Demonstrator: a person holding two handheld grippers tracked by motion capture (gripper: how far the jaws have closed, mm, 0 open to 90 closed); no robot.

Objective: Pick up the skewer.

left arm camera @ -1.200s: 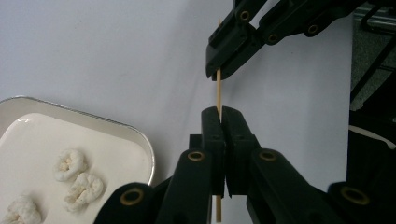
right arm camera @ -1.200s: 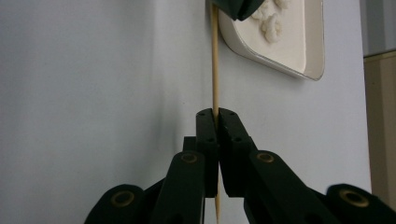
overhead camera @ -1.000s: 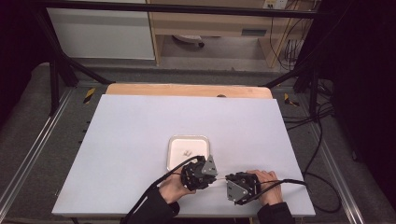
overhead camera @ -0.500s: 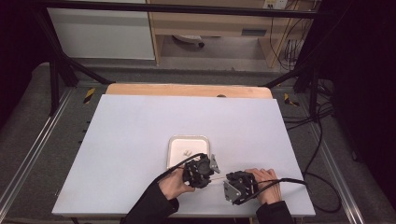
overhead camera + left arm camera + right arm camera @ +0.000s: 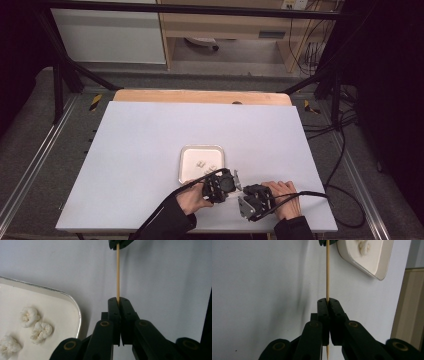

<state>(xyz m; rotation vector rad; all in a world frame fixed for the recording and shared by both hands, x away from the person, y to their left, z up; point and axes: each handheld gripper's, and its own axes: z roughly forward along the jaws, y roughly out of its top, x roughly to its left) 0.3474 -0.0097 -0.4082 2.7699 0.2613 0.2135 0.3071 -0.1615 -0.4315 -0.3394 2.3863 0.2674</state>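
I have both grippers low over the near edge of the white table (image 5: 150,150), facing each other. The left gripper (image 5: 118,300) is clamped on one end of a thin wooden skewer (image 5: 117,272), its jaws having just closed on it; the right gripper (image 5: 327,300) pinches the other end. The skewer spans the gap between them, just beside the metal tray (image 5: 186,172) holding small white dough pieces (image 5: 35,325).
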